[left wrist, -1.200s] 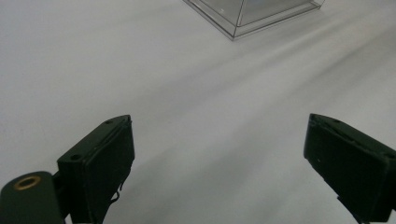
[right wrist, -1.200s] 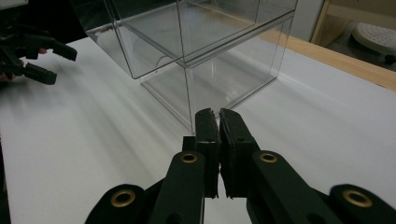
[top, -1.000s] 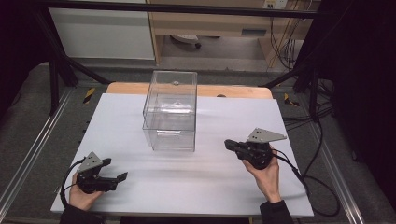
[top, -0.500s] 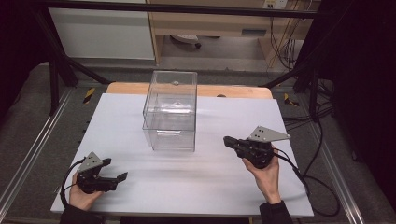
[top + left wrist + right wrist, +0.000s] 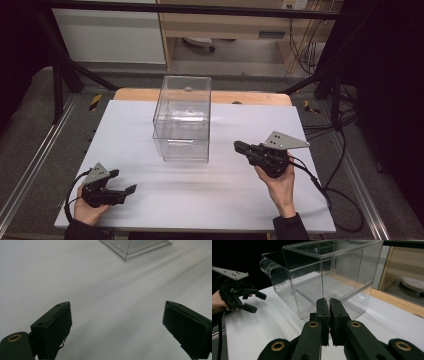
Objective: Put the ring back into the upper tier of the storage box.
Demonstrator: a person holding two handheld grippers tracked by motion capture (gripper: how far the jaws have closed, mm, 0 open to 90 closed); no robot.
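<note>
A white table [image 5: 150,210] is occupied by a clear acrylic box [image 5: 182,120], set upright near centre, long axis running away from the person; contents cannot be made out. The right gripper [image 5: 241,147], jaws closed on nothing, is aimed at the box from just beside it. The left gripper [image 5: 125,191] is held wide apart, empty, near the front-left corner.

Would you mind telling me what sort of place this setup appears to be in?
Probably a lab or workshop bench set up for recording. A white table stands inside a dark metal frame, cables trail across the floor, and a clear plastic box sits between two hand-held grippers.
</note>
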